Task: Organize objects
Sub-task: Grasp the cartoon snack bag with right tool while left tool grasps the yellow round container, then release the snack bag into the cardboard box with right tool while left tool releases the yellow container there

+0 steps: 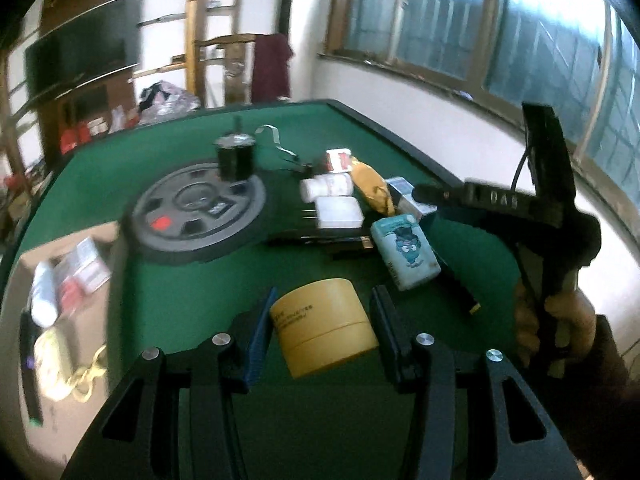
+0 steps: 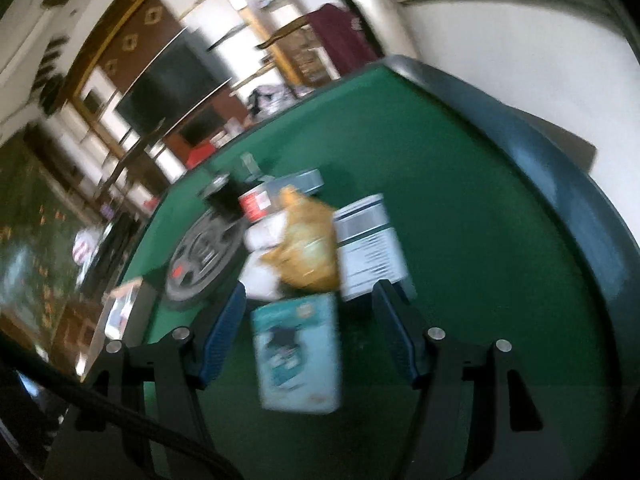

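Observation:
A yellow round tub (image 1: pixel 324 326) lies tilted on the green table (image 1: pixel 180 280) between the fingers of my left gripper (image 1: pixel 324 336), which is open around it; I cannot tell if the pads touch it. My right gripper (image 2: pixel 310 328) is open around a pale blue carton with a cartoon face (image 2: pixel 298 354), which also shows in the left wrist view (image 1: pixel 404 250). The right gripper and the hand holding it appear at the right of the left wrist view (image 1: pixel 440 196). Both views are blurred.
Behind the carton lie a yellow pouch (image 2: pixel 308 244), a white and blue box (image 2: pixel 370 246), a white bottle (image 1: pixel 326 186) and a white charger (image 1: pixel 338 212). A grey weight plate (image 1: pixel 200 208) carries a black can (image 1: pixel 234 158). A cardboard box (image 1: pixel 60 300) of items stands left.

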A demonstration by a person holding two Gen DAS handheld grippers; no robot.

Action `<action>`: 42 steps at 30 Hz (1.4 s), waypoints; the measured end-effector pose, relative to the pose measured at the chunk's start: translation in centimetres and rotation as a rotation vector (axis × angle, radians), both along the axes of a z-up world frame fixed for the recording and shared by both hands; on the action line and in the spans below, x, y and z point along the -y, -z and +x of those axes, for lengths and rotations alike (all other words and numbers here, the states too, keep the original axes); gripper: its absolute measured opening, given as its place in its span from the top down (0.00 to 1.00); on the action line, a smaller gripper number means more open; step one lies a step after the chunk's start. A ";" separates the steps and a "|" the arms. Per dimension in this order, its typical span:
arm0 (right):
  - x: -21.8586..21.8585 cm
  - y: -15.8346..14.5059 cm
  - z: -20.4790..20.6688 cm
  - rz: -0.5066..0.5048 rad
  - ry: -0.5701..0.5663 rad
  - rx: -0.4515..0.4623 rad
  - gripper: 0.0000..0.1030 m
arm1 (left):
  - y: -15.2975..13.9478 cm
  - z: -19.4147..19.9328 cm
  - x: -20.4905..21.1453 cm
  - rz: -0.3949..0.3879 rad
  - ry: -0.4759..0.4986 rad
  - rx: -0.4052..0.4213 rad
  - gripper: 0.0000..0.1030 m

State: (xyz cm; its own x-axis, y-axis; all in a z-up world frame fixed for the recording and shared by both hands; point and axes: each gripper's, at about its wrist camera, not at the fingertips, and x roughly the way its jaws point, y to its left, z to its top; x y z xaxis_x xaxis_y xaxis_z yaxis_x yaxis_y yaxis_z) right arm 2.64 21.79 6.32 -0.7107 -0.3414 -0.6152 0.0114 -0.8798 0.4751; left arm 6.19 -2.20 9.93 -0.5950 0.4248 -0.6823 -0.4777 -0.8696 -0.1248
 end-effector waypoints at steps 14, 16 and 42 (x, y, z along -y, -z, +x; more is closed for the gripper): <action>7.8 2.3 -1.5 0.462 -0.083 0.165 0.55 | 0.3 1.8 9.3 0.094 -0.175 0.004 0.59; 7.4 2.0 -1.1 0.426 -0.088 0.169 0.57 | 0.2 2.2 10.8 0.105 -0.197 -0.004 0.59; 32.4 -3.7 -1.1 0.157 -0.574 0.126 0.57 | 5.0 -2.9 26.9 -0.122 -0.506 0.095 0.59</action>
